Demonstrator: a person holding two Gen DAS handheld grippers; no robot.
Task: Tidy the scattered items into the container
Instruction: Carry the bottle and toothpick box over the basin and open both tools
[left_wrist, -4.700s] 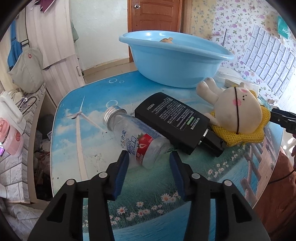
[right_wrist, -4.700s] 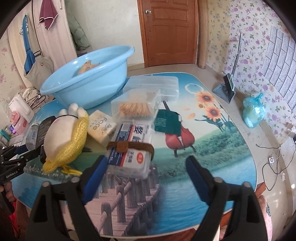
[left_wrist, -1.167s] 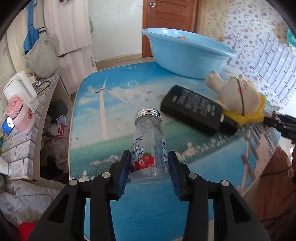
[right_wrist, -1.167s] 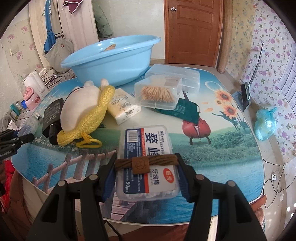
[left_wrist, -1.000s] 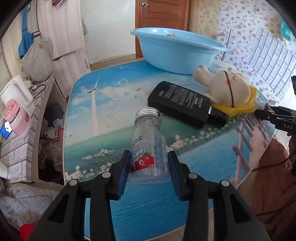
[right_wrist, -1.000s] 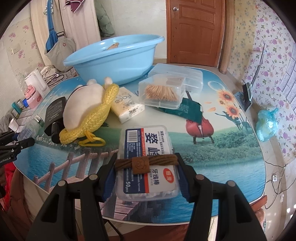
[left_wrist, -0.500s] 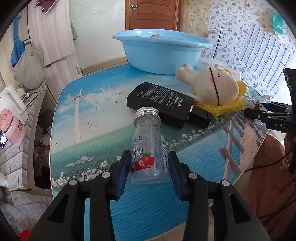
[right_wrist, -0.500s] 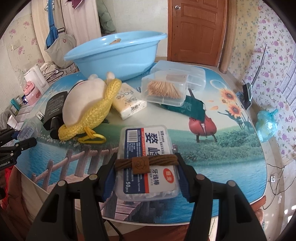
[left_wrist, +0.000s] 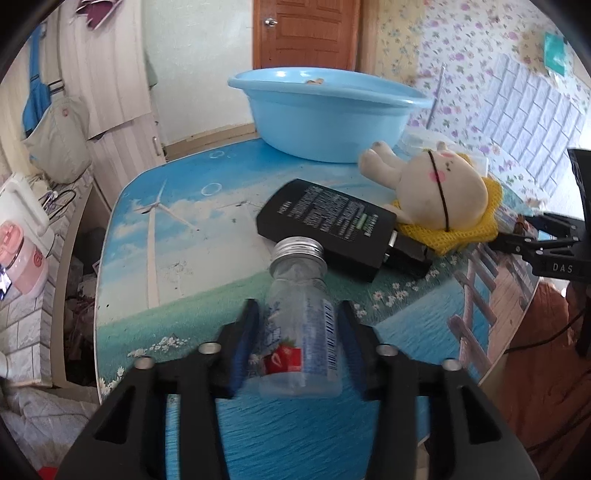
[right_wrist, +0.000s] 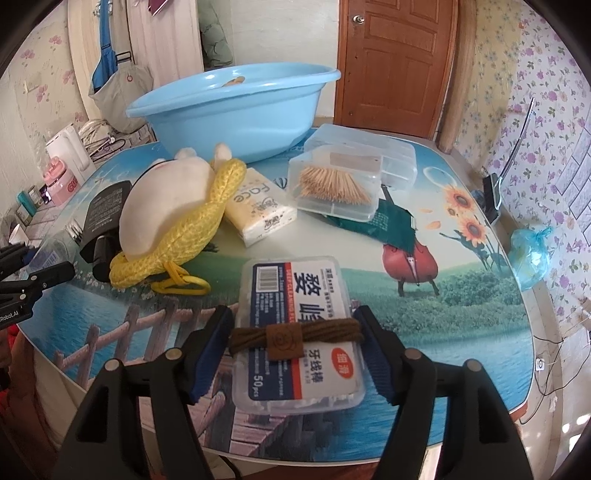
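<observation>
My left gripper (left_wrist: 298, 341) is closed on a clear bottle (left_wrist: 300, 325), both blue pads pressed to its sides, its metal cap (left_wrist: 299, 249) pointing away from me above the printed table (left_wrist: 184, 236). The bottle's label is motion-blurred; only a red strawberry patch and a barcode can be made out. My right gripper (right_wrist: 295, 354) clamps a clear floss-pick box (right_wrist: 300, 332) with a brown cord band (right_wrist: 295, 335) across it; the box's near end hides the table edge beneath.

The blue basin (right_wrist: 236, 107) stands at the far side of the table. Its interior is mostly hidden by the rim; only a small tan scrap shows inside. In front of it lie a plush toy (right_wrist: 166, 206) on yellow netting, a black flat bottle (left_wrist: 325, 225) partly under the toy, a tissue pack (right_wrist: 258, 206) and a toothpick box (right_wrist: 336, 184), which covers part of a second clear box (right_wrist: 369, 147) behind it.
</observation>
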